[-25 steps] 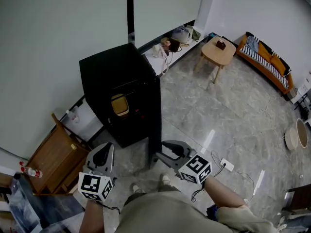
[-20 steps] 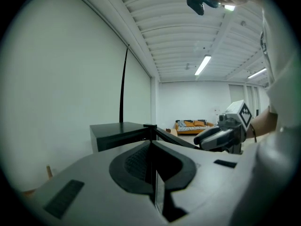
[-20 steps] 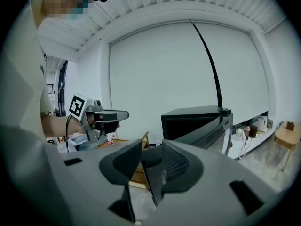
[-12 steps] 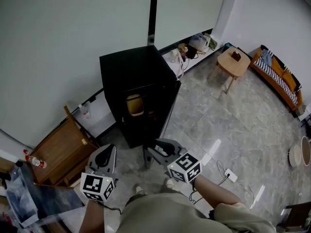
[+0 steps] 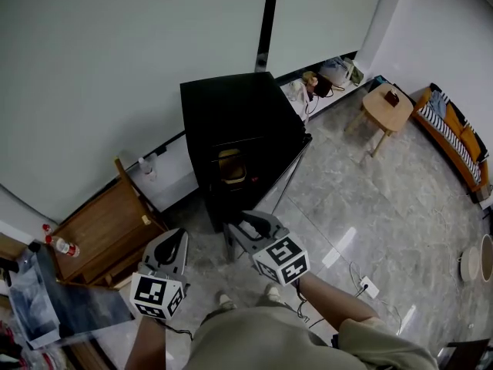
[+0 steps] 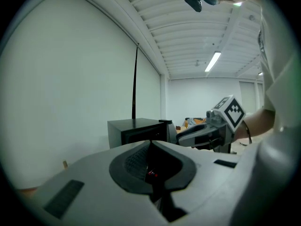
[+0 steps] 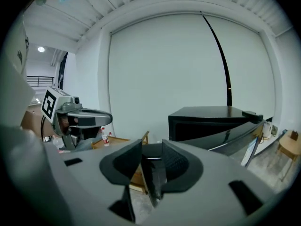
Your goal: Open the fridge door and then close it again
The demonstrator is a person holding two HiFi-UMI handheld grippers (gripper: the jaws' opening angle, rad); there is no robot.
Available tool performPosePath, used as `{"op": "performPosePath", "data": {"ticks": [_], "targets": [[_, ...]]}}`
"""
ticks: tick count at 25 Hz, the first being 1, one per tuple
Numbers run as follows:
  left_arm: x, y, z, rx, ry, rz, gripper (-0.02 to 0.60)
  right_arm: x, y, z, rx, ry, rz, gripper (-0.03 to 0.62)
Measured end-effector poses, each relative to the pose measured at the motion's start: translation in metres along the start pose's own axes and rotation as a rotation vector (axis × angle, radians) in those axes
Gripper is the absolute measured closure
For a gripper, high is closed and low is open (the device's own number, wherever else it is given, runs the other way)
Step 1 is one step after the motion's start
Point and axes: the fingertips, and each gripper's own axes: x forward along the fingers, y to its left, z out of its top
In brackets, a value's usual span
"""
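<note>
Grey stone-look floor [image 5: 362,199] under a pale wall [image 5: 115,68]. A round wooden table [image 5: 389,105] and an orange sofa [image 5: 454,133] sit at the upper right, a low wooden piece [image 5: 100,233] at the lower left. The black fridge [image 5: 231,110] stands at centre against the wall, its door [image 7: 235,133] swung out, a yellowish container [image 5: 229,164] inside. Just below the fridge, the right gripper [image 5: 239,227], whose jaws have just been closing, clamps the door's free edge. The left gripper [image 5: 172,237], lower left, is closed on nothing
</note>
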Motion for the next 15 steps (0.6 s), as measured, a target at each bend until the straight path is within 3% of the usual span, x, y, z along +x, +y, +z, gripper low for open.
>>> {"op": "performPosePath", "data": {"ticks": [6,15], "targets": [[-0.001,0.018,-0.004,-0.009,0.003,0.026,0.572,0.027,-0.002,0.010,0.016,-0.026,-0.003,0.480],[0.011,0.043,-0.007,-0.035,0.003,0.040,0.572,0.045,-0.018,0.017,0.011,-0.061,-0.116,0.482]]}}
